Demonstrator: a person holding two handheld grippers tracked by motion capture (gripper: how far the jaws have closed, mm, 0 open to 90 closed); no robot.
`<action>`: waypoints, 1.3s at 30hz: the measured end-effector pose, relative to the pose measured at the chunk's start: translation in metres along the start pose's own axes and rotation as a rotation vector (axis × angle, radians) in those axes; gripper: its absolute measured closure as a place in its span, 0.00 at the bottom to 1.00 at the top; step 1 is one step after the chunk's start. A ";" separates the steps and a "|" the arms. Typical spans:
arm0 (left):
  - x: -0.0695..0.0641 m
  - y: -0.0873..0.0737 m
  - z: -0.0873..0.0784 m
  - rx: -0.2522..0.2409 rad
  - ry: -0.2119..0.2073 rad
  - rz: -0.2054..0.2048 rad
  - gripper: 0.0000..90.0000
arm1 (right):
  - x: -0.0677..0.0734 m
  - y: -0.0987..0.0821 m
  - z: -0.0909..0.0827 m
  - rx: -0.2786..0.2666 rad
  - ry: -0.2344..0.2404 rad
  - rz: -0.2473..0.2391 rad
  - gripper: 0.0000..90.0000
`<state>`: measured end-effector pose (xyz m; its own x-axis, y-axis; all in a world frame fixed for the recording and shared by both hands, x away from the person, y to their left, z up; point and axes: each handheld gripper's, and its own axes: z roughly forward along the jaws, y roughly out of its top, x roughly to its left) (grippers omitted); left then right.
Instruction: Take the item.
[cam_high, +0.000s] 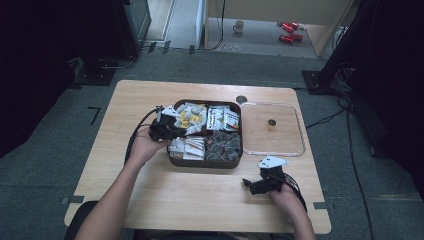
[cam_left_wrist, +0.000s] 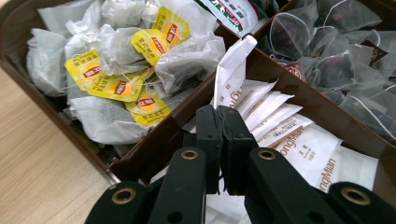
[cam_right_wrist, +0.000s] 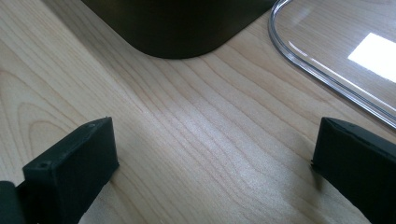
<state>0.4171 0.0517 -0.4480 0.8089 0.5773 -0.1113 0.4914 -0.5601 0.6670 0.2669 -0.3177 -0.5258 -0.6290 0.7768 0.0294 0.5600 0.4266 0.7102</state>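
We have the left gripper (cam_left_wrist: 223, 116) with its fingers pinched on one white sachet (cam_left_wrist: 232, 70), standing up out of its compartment in the brown divided tray (cam_high: 172, 161) on the table (cam_high: 200, 190). Held by one corner, it could slip or drag neighbouring sachets (cam_left_wrist: 299, 149) along. Their print seems to read "ongMan", partly hidden. The right gripper (cam_right_wrist: 212, 154) rests with fingers wide apart beside the clear lid (cam_right_wrist: 327, 70).
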 end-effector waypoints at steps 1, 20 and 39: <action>0.001 0.000 -0.002 -0.002 0.001 -0.001 0.98 | 0.000 0.000 0.000 0.000 0.000 0.000 0.00; 0.010 -0.011 -0.046 -0.074 0.028 -0.052 0.98 | -0.003 0.001 0.001 0.001 0.021 -0.022 0.00; 0.037 -0.040 -0.071 -0.086 0.112 -0.142 0.98 | -0.005 0.004 0.004 0.001 0.034 -0.037 0.00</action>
<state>0.4050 0.1373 -0.4265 0.6905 0.7117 -0.1294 0.5644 -0.4182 0.7118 0.2746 -0.3184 -0.5258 -0.6670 0.7445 0.0268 0.5367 0.4552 0.7104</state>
